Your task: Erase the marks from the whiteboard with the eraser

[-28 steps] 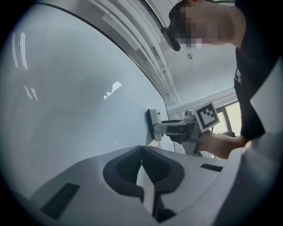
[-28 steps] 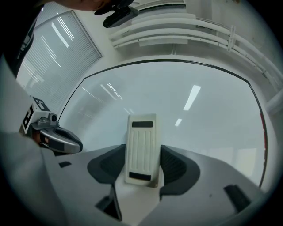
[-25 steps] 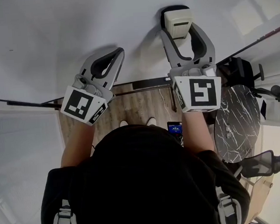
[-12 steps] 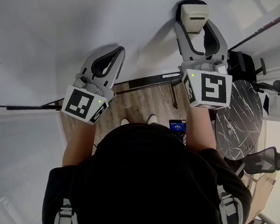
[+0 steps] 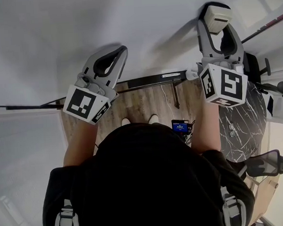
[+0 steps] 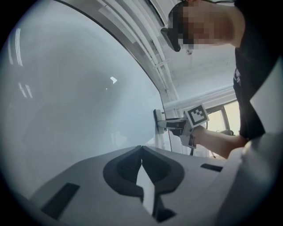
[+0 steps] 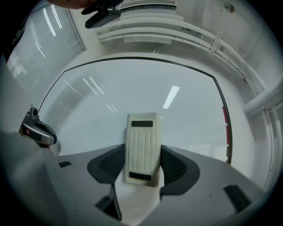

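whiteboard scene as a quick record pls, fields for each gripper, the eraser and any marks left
left gripper: shut, nothing between the jaws, tips close to the whiteboard
right gripper: shut on the eraser
eraser: cream, ribbed back, upright between the jaws, seemingly against the board toward its right side
marks: none visible on the part of the board in view

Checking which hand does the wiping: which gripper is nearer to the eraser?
Right. The right gripper grips the eraser between its fingers; the left gripper, shut and empty, sits well off to the eraser's left.
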`<state>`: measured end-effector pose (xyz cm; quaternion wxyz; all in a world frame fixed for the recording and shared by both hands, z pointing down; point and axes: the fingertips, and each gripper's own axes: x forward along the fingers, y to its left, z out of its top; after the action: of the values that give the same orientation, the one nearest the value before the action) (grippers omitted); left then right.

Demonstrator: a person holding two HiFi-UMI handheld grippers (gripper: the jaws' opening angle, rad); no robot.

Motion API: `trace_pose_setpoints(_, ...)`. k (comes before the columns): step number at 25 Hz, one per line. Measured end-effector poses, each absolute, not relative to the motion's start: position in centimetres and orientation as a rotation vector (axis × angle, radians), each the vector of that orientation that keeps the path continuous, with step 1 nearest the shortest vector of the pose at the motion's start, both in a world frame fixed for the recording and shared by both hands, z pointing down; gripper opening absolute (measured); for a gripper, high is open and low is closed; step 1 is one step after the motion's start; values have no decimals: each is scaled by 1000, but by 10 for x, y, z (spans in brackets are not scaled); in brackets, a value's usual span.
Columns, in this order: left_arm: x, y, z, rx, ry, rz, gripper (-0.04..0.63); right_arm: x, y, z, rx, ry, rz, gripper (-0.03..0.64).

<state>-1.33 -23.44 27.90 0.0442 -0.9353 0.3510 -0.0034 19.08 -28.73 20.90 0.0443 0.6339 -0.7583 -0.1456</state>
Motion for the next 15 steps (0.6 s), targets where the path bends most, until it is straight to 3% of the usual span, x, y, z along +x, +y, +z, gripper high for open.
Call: trace_pose_setpoints(15,-8,-227,286,-2855,1078,-37,5,210,-264,214,1829,-2544,-356,245)
